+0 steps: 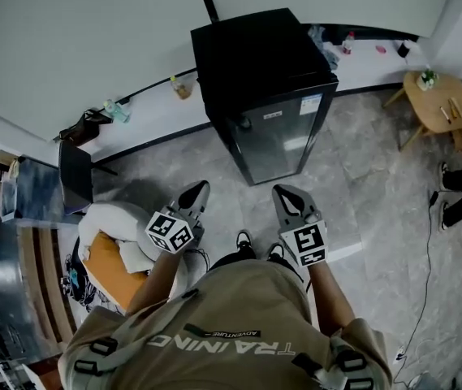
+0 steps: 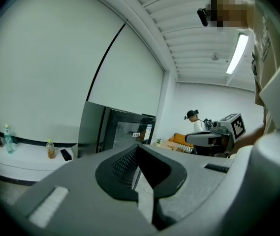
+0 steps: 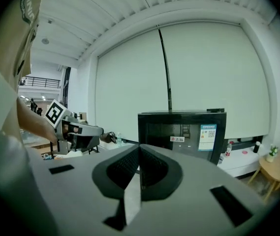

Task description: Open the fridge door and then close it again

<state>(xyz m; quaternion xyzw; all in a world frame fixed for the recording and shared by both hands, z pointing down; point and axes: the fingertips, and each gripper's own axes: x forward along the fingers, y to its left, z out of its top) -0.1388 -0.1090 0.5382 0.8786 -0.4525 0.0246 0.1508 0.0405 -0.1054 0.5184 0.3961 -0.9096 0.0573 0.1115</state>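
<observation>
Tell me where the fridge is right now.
In the head view the fridge stands at top centre against the wall, with a small wooden table off to the right of it.

The person's shirt (image 1: pixel 214 356) carries large pale lettering that reads TRAINING, upside down in the head view. A smaller line, ADVENTURE, runs just beside it. The black fridge (image 3: pixel 159 132) bears two labels on its door: a blue-and-white sticker (image 3: pixel 207 133) with a square code, and a small white label (image 3: pixel 177 139) with red characters. The print on both is too small to read. The left gripper (image 1: pixel 198 190) and right gripper (image 1: pixel 284 193) carry black-and-white square markers without letters.
</observation>
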